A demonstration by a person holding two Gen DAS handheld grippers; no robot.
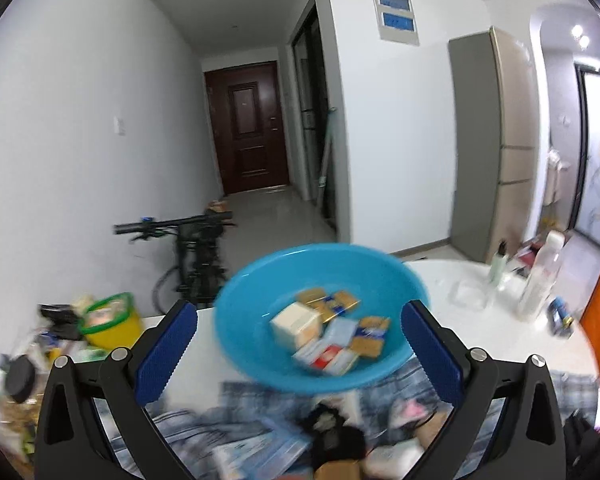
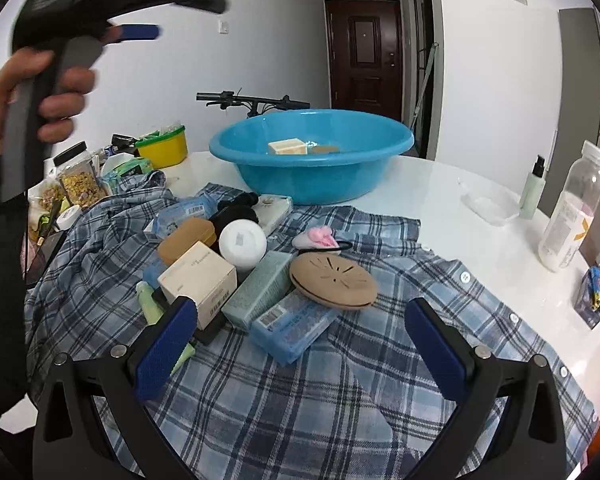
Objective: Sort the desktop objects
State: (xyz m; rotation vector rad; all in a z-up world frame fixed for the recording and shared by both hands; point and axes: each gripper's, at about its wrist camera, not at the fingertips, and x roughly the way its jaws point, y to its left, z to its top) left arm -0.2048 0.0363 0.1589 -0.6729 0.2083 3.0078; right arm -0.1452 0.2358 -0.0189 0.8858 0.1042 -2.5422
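Just ahead of spread jaws, basin (image 1: 260,300)

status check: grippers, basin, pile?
Left gripper open, empty, above basin. Right gripper open, empty, over shirt. Pile unsorted; nothing blocking.

Glossy blue plastic basin (image 2: 312,160), soft plaid cloth shirt (image 2: 340,380), smooth glossy white table (image 2: 440,184), matt cardboard box (image 2: 198,276)

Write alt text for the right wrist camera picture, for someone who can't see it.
An open right gripper hovers over a blue plaid shirt piled with small boxes and a tan round disc on a white table. Behind sits a blue basin; the hand-held left gripper is raised at upper left.
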